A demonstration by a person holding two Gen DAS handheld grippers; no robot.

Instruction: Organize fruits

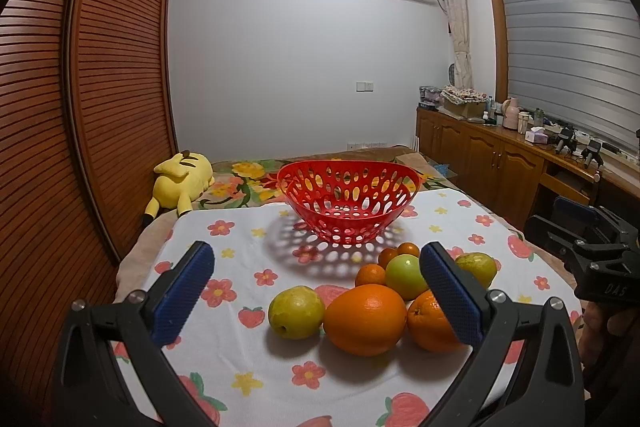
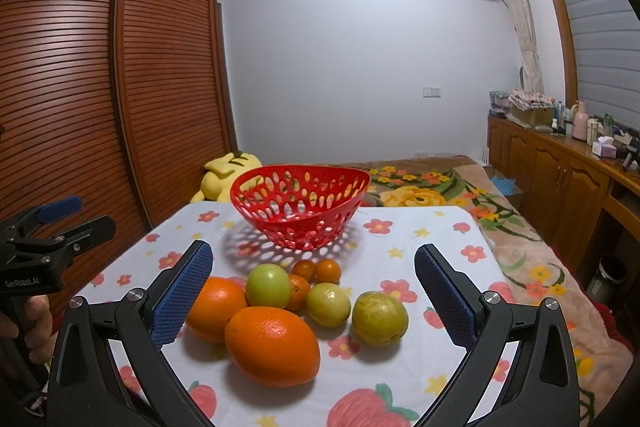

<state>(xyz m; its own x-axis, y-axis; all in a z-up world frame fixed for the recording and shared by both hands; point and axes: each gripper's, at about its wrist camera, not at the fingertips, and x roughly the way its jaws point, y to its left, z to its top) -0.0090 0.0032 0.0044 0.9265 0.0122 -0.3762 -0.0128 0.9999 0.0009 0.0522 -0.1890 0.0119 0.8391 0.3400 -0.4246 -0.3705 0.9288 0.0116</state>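
Note:
An empty red perforated basket [image 1: 348, 203] [image 2: 300, 203] stands at the far side of the flowered cloth. In front of it lies a cluster of fruit. It holds a large orange [image 1: 365, 319] [image 2: 273, 345], a second orange [image 1: 430, 323] [image 2: 216, 307], a green apple [image 1: 404, 275] [image 2: 268, 285], several small tangerines [image 1: 370, 274] [image 2: 328, 270] and yellow-green pears [image 1: 296, 311] [image 2: 379, 318]. My left gripper [image 1: 316, 255] [image 2: 94, 214] hovers open just short of the cluster's left side. At the right side my right gripper [image 2: 314, 253] [image 1: 546, 215] is open too, holding nothing.
The cloth [image 1: 240, 239] covers a table set against a bed with a flowered blanket [image 2: 420, 191]. A yellow plush toy [image 1: 182, 179] lies by the slatted wardrobe [image 1: 100, 87] on the left. Wooden cabinets [image 2: 560, 183] with clutter run along the right wall.

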